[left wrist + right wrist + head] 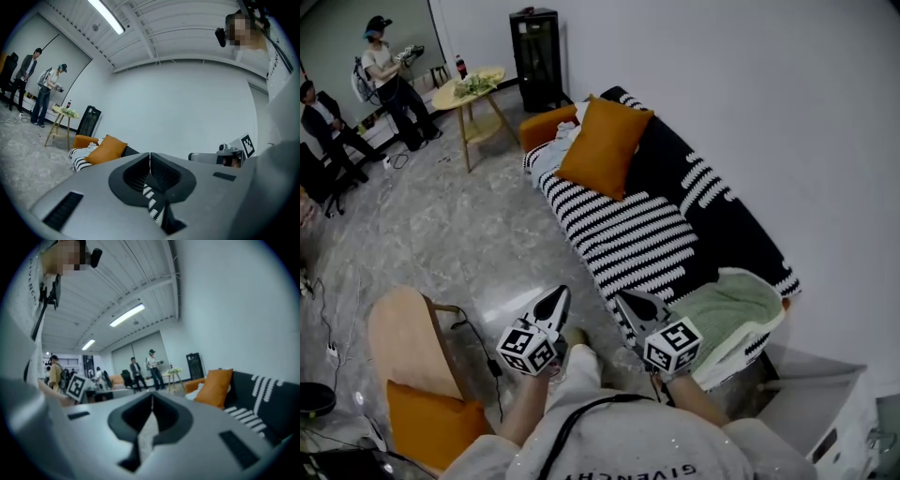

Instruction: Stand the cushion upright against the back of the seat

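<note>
Grey marble floor [441, 244] lies left of a striped sofa [647, 234], where the orange cushion [605, 145] stands upright against the backrest at the far end, while the left tool [560, 298] and right tool [630, 302], both clenched and empty, hover by the sofa's near end.

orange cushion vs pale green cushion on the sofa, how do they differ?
Pose: the orange cushion stands propped against the back of the sofa; the pale green cushion lies flat. Place: the orange cushion sits at the sofa's far end, the pale green cushion at the near end. Shared: both rest on the black-and-white striped sofa.
</note>
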